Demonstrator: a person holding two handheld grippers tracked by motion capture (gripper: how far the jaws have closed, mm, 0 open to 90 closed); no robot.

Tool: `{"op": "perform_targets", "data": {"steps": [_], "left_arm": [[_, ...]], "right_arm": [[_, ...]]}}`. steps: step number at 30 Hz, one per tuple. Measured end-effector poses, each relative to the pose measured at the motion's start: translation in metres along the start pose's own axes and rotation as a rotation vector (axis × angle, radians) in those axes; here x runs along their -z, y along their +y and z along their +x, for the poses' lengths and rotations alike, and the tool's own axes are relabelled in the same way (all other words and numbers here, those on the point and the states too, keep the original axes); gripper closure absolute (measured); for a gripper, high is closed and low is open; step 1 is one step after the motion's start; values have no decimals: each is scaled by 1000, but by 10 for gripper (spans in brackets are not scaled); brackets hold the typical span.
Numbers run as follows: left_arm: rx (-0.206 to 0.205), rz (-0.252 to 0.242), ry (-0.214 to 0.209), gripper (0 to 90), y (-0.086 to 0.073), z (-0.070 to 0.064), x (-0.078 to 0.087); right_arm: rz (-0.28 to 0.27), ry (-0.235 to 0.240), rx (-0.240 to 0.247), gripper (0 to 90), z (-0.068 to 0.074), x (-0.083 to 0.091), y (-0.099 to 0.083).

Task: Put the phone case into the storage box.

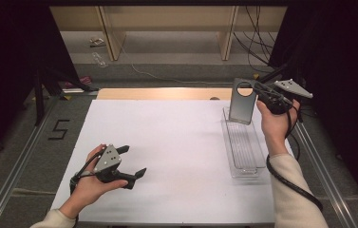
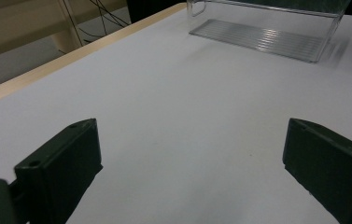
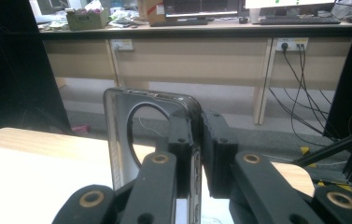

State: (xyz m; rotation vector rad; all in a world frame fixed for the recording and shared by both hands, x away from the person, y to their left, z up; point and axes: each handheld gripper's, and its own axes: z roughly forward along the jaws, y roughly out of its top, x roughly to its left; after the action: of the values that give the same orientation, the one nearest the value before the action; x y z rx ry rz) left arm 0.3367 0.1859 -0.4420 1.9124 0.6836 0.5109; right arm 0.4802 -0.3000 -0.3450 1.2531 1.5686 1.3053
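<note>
- Right gripper (image 1: 257, 90), raised at the far right of the table, has its two black jaws closed on one edge of a grey phone case (image 1: 242, 100), as the right gripper view confirms (image 3: 197, 140).
- That phone case (image 3: 150, 135) stands upright, with a round cut-out near its top, and hangs over the far end of the clear tray (image 1: 257, 167).
- Its lower edge sits at or just inside the tray's far end; whether it touches the tray I cannot tell.
- Left gripper (image 1: 131, 161) is held low at the near left, well apart from the case, jaws spread wide with nothing between them.
- From the left gripper view, those jaws frame bare white table (image 2: 187, 116), with the clear tray (image 2: 257, 39) far off ahead.
- Count: two grippers, one in each hand; one phone case; one long clear tray with a ribbed floor, lying lengthwise along the right side of the white table (image 1: 167, 142).
- Right hand (image 1: 274, 121) wraps the handle just below the case, and a black cable (image 1: 290, 183) trails along the sleeve.
</note>
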Motion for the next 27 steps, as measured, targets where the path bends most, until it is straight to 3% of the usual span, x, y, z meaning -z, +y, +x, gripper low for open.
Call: {"op": "perform_targets", "data": {"steps": [27], "left_arm": [[1, 0, 0, 39, 0, 0, 0]], "right_arm": [[4, -10, 24, 831, 2, -10, -9]]}}
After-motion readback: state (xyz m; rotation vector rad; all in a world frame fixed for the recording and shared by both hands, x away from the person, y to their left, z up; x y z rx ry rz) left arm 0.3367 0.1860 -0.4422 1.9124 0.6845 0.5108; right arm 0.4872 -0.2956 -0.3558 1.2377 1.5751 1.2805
